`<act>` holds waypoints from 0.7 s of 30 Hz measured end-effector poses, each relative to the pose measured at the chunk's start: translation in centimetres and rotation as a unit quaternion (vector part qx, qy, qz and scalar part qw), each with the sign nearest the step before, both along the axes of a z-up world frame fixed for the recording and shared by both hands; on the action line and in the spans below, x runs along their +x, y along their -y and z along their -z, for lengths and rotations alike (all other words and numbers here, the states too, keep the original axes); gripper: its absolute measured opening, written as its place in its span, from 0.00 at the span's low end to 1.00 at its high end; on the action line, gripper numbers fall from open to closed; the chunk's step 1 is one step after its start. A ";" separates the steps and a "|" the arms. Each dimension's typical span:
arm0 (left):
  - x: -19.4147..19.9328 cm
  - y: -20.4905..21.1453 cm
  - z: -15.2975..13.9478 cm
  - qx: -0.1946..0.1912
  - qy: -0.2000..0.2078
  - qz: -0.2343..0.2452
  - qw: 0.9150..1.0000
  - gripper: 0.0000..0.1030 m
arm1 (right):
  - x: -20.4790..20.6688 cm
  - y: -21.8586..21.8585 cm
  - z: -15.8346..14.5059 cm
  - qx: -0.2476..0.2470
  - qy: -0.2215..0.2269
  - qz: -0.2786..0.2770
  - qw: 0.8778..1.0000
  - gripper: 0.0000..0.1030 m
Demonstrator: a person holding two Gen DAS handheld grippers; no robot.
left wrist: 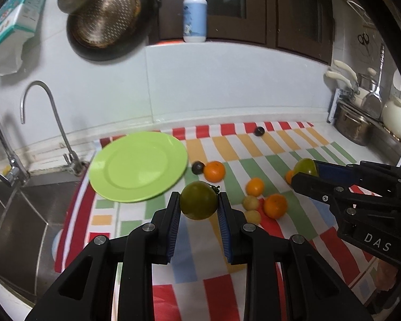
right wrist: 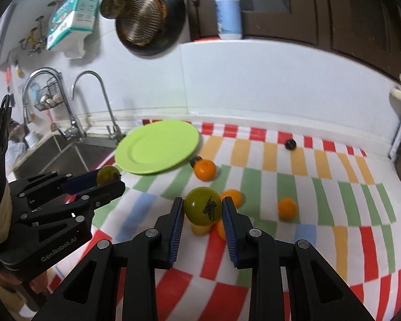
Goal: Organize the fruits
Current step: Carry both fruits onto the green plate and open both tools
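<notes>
My left gripper [left wrist: 199,200] is shut on a green tomato [left wrist: 198,200] and holds it above the cloth, just right of a lime green plate [left wrist: 136,165]. My right gripper [right wrist: 203,210] is shut on a second green tomato [right wrist: 202,210], also lifted. Each gripper shows in the other's view, the right gripper [left wrist: 306,169] at right and the left gripper [right wrist: 109,176] at left. Oranges [left wrist: 214,171], small yellow fruits [left wrist: 251,202] and a dark fruit [left wrist: 197,167] lie on the striped cloth [left wrist: 254,149]. The plate [right wrist: 157,147] has nothing on it.
A steel sink [left wrist: 26,214] with taps [left wrist: 53,112] lies left of the cloth. Pots and a kettle [left wrist: 361,117] stand at the right. Another dark fruit [left wrist: 259,131] sits near the back wall. A pump bottle [left wrist: 195,13] stands on the ledge; pans [left wrist: 107,16] hang above.
</notes>
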State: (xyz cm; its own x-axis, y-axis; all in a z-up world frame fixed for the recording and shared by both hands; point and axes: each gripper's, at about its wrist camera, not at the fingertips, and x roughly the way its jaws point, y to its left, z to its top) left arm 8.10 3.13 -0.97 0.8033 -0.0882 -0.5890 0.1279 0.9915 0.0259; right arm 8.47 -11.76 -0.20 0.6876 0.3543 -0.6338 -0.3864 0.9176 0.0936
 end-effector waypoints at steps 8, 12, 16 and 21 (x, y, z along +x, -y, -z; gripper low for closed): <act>0.8 -2.2 -1.0 0.003 0.014 -0.026 1.000 0.27 | 1.5 -2.3 -1.2 0.017 0.009 -0.027 0.999 0.29; 1.5 -3.4 -1.4 0.004 0.017 -0.037 0.999 0.26 | 2.7 -3.9 -1.8 0.020 0.013 -0.044 0.999 0.29; 2.2 -4.3 -1.6 0.013 0.021 -0.046 0.999 0.26 | 4.1 -5.5 -2.2 0.023 0.014 -0.060 0.998 0.29; 3.7 -5.5 -1.7 0.023 0.023 -0.054 0.998 0.26 | 6.2 -7.3 -2.3 0.025 0.008 -0.077 0.997 0.29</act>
State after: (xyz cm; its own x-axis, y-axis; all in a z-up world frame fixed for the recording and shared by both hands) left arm 11.80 8.67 0.71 0.8333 0.0265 -0.5523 0.0185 0.9970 0.0757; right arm 14.71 -4.44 2.09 0.6333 0.4863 -0.6020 -0.5233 0.8422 0.1298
